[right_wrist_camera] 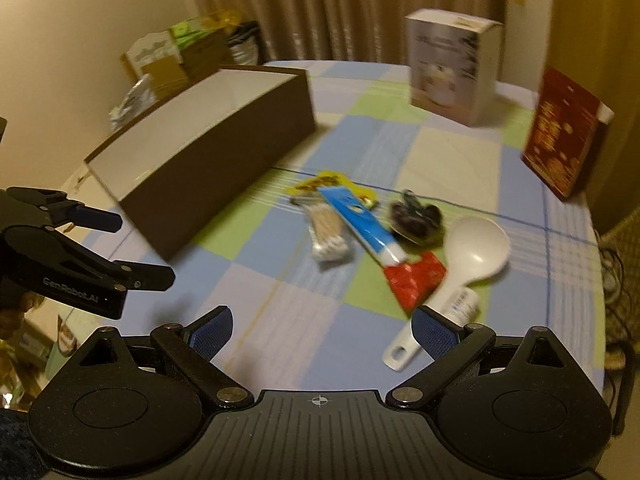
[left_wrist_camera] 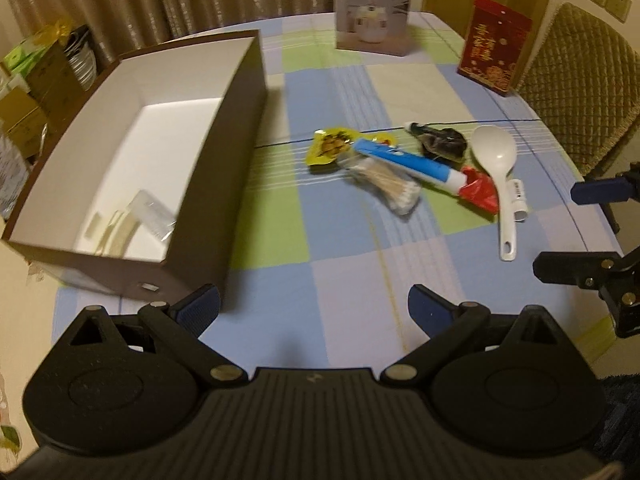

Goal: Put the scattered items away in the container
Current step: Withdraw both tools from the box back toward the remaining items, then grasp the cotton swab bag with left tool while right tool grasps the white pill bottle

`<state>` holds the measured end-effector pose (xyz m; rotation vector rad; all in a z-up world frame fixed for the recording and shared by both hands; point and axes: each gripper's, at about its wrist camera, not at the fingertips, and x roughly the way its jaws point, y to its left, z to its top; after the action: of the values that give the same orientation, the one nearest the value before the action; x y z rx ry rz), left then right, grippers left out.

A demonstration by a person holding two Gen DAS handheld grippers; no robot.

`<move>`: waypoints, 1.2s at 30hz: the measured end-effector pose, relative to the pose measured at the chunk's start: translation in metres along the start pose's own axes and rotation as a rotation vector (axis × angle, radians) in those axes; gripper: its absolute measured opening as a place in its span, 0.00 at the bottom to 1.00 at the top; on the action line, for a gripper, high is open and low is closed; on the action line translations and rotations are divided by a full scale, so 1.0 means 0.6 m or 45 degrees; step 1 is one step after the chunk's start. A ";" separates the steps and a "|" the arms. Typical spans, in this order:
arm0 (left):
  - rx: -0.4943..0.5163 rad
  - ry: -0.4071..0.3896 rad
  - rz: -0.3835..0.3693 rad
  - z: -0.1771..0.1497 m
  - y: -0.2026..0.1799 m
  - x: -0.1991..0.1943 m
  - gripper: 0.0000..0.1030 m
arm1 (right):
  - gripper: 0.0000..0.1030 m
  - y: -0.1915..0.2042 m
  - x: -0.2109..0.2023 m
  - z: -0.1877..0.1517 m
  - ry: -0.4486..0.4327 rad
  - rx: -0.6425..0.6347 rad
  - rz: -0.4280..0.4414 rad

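Brown cardboard box (left_wrist_camera: 224,184) sits on the left side of the table (left_wrist_camera: 352,272), white inside, with a clear plastic pack (left_wrist_camera: 154,216) and a pale strip already lying on its floor near the close corner. Off to its right, well apart from the box, the scatter waits in a heap on the checked cloth: a yellow snack packet (left_wrist_camera: 332,145), a bag of cotton swabs (left_wrist_camera: 390,188) with a blue toothpaste tube (left_wrist_camera: 408,162) lying across it, a red wrapper (left_wrist_camera: 480,189) at the tube's cap end, a dark crumpled packet (left_wrist_camera: 440,142), a white rice spoon (left_wrist_camera: 498,168) and a small white tube (left_wrist_camera: 519,197) just beside its handle. Left tongs (left_wrist_camera: 314,306) hang above the cloth, spread wide and holding nothing. Right tongs (right_wrist_camera: 322,334) likewise gape wide, empty, with the spoon handle near one blue pad. Two upright boxes, a grey one (left_wrist_camera: 374,4) and a red one (left_wrist_camera: 494,46), stand at the far edge.
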<state>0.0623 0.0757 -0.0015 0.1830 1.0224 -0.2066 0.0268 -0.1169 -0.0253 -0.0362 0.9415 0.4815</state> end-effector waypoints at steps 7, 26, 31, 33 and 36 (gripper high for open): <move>0.038 -0.006 -0.020 0.024 -0.025 0.021 0.96 | 0.98 -0.052 0.007 -0.014 0.032 0.130 -0.052; 0.070 0.070 -0.034 0.087 -0.054 0.125 0.95 | 0.66 -0.185 0.064 -0.016 0.035 0.467 -0.201; 0.067 0.081 -0.029 0.107 -0.055 0.151 0.92 | 0.41 -0.203 0.083 -0.010 0.055 0.506 -0.188; 0.064 0.091 -0.038 0.114 -0.054 0.161 0.92 | 0.41 -0.207 0.089 -0.006 0.052 0.510 -0.197; 0.068 0.099 -0.037 0.121 -0.054 0.175 0.92 | 0.41 -0.212 0.102 -0.003 0.062 0.522 -0.197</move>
<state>0.1671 0.0174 -0.0567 0.2262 1.0983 -0.2552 0.1075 -0.2079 -0.0967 0.2500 1.0614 0.1388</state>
